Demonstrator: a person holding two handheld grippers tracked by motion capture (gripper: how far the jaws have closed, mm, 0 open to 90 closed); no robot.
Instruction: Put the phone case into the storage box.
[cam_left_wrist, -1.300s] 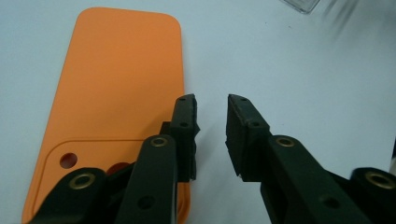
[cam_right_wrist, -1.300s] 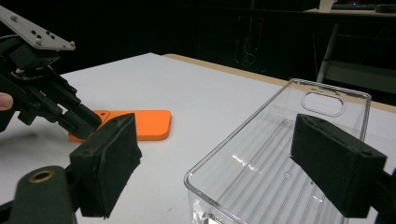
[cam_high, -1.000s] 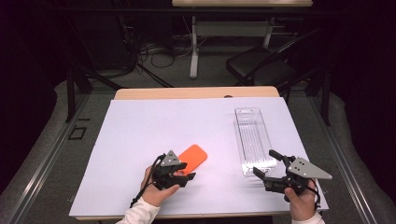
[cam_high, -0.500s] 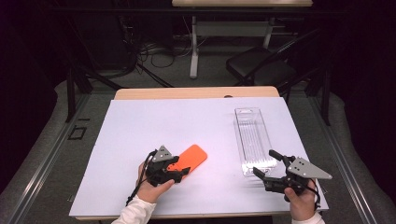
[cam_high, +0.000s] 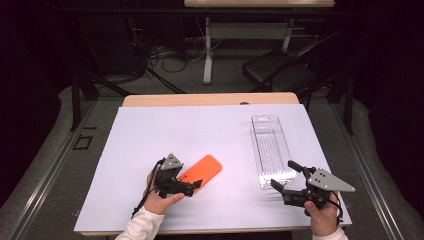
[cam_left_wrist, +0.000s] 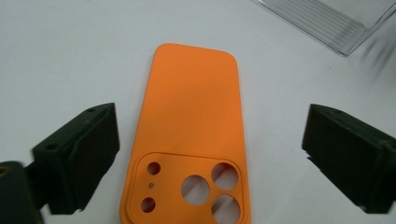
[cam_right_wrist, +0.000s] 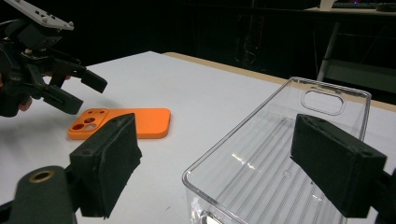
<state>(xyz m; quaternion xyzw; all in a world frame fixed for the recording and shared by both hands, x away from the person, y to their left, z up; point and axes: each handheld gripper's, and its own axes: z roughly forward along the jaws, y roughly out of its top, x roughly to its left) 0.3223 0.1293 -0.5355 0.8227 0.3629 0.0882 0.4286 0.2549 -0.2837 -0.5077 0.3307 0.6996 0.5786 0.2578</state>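
An orange phone case is laid flat on the matte white sheet that covers the wooden table. The case is a smooth, rounded rectangle of soft-looking plastic, with a raised camera block pierced by round holes at its near end, as seen in the left gripper view. It is placed left of centre, near the front edge of the sheet. To the right, a clear, ribbed plastic tray with glossy walls and a slot at its far end is set lengthwise on the sheet.

The left gripper is held at the near end of the case, its black, blocky jaws spread wide on either side of the camera block, clear of the case's edges. The right gripper is held at the near end of the clear tray, its jaws parted with nothing pressed between them; in the right gripper view the tray's near rim is seen between them.

Compared with a second ago, the left gripper's jaws have just been opening. The case and the tray are found in the same places, and the right gripper is unchanged.
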